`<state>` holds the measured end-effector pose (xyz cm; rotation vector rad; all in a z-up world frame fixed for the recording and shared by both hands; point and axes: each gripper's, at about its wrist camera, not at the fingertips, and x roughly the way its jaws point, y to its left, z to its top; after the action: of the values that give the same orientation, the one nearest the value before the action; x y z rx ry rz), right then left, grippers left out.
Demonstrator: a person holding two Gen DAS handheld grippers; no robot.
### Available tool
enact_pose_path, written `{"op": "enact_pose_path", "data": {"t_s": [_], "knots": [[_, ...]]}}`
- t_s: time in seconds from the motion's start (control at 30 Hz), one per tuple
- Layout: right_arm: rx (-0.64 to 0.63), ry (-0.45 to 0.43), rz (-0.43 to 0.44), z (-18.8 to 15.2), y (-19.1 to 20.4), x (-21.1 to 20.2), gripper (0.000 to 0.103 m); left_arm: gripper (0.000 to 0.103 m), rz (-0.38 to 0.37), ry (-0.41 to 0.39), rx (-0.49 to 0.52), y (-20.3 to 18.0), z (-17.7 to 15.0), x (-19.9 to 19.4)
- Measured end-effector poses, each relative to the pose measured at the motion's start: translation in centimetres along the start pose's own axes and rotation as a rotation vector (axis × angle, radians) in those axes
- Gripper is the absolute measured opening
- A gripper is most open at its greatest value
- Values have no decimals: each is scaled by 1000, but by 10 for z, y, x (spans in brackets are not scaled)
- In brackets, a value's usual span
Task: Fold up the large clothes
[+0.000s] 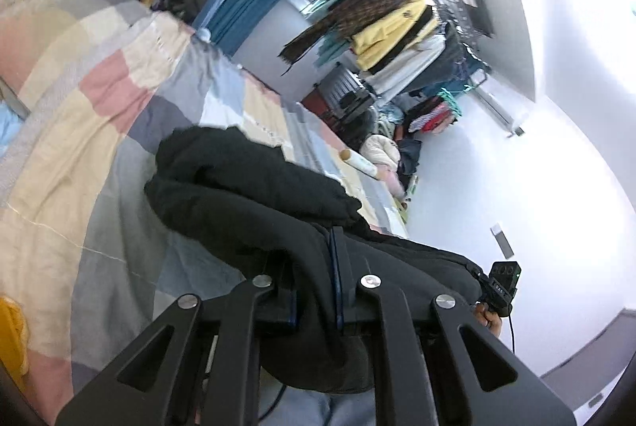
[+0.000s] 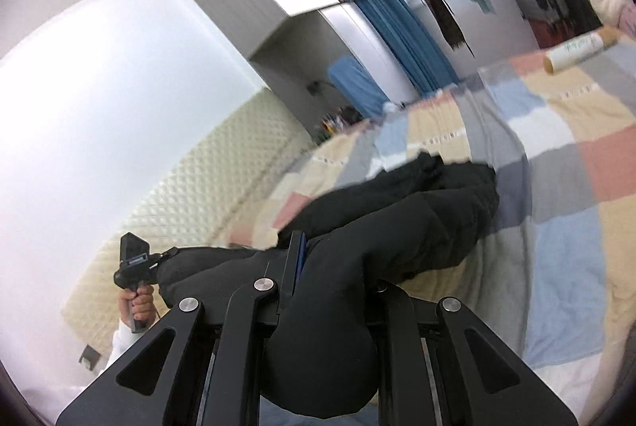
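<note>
A large black padded garment [image 1: 246,187] hangs between both grippers above a patchwork bed cover [image 1: 79,131]. My left gripper [image 1: 314,290] is shut on one bunched edge of it, cloth bulging between the fingers. My right gripper [image 2: 330,279] is shut on the other edge of the same garment [image 2: 417,219]. The garment's far end rests on the bed. The right gripper shows in the left wrist view [image 1: 501,286], and the left gripper shows in the right wrist view [image 2: 137,261]. The fingertips are hidden by cloth.
A paper roll [image 1: 357,160] lies near the bed's edge, also in the right wrist view [image 2: 580,50]. A rack of hanging clothes [image 1: 397,28] and a clothes pile [image 1: 397,139] stand beyond the bed. A quilted headboard [image 2: 190,195] and blue curtain [image 2: 409,40] lie behind.
</note>
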<state>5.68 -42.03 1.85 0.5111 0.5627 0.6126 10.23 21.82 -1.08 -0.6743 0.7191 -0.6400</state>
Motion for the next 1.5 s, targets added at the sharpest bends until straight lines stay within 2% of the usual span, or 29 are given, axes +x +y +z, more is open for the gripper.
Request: {"op": "enact_pose_path", "data": {"t_s": [0.2,0.33,0.5,0.57,0.8,0.93,1.07,1.27,1.5], "knots": [[-23,-49,14,-31,40,-44,12,13,23,22,-17,-17,-32,-29],[24,-70,11,-44,39,-55,12,13,44,46,-46,-16,-38,-29],[68,-58,-3,-31,21,-36,12,13,68,65,-48,-10,-24,-13],[78,-56,-14,-20,14,-26,12,13,76,77,-49,-4,-6,0],[149,-50,-47,38,-30,31,12,14,118,86,-50,13,59,53],[195,-22,-126,74,-67,79,12,14,195,105,-52,29,97,104],[258,12,-226,95,-109,130,12,14,296,119,-54,49,120,152],[384,71,-350,95,-178,196,12,16,466,141,-7,79,131,225],[482,168,-437,71,-243,254,11,17,567,188,-29,123,126,286]]}}
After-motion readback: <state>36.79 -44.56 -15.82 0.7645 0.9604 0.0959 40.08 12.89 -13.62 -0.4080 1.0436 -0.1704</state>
